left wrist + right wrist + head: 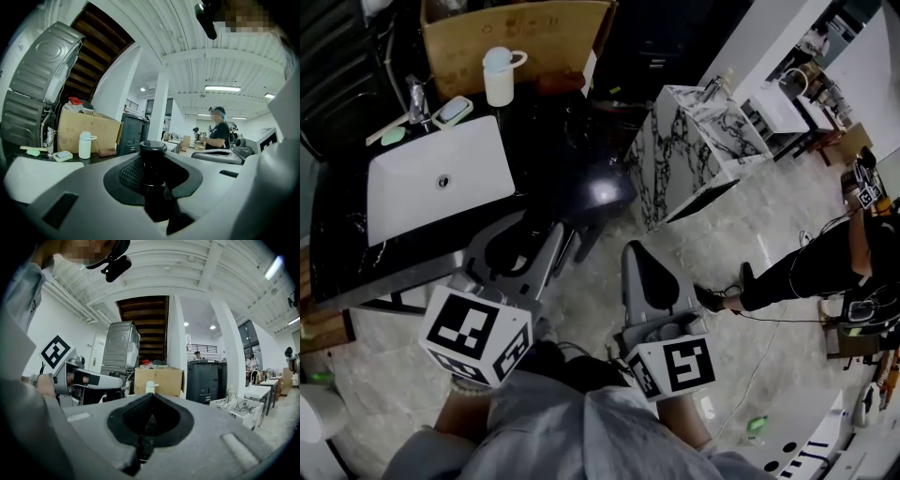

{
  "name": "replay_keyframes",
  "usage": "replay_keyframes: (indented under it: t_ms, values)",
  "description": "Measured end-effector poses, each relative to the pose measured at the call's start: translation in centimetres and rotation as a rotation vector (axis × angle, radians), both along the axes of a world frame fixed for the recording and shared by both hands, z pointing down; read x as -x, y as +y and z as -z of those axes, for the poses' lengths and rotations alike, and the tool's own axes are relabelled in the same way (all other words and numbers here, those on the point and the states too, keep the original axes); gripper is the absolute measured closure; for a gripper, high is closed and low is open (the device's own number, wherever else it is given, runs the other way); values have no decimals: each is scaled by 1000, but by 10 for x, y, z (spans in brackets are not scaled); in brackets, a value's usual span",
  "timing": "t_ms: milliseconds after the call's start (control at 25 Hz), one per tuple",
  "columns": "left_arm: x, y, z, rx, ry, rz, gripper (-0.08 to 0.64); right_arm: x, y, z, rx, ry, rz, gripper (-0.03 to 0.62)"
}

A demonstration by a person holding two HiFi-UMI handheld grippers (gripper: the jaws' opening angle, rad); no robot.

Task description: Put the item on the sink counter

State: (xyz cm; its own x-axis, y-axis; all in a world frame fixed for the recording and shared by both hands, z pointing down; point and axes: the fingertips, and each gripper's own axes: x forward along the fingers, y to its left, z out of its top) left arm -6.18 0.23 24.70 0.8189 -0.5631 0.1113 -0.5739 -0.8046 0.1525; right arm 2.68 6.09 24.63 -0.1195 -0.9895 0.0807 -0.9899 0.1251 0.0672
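A black bottle with a round cap [152,161] stands upright between the jaws of my left gripper [152,185], which is shut on it. In the head view the left gripper [534,236] carries the bottle [517,255] just off the front right corner of the black sink counter [553,122]. The counter holds a white basin [403,192]. My right gripper [636,258] is to the right of the left one, over the floor. Its jaws are shut and hold nothing, and the right gripper view shows its pads [154,416] meeting at the tip.
On the counter stand a white bottle with a mint lid [499,77], a soap dish [452,111] and a faucet [417,98], with a cardboard box [516,37] behind. A marble-patterned cabinet [694,141] stands to the right. A person [825,262] is on the far right.
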Motion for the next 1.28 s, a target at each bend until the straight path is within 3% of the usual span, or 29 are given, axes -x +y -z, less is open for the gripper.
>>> replay_keyframes:
  t_ms: [760, 1280]
  values:
    - [12, -35, -9, 18, 9, 46, 462, 8, -36, -6, 26, -3, 31, 595]
    - [-21, -75, -12, 27, -2, 116, 462, -28, -83, -12, 32, -4, 104, 595]
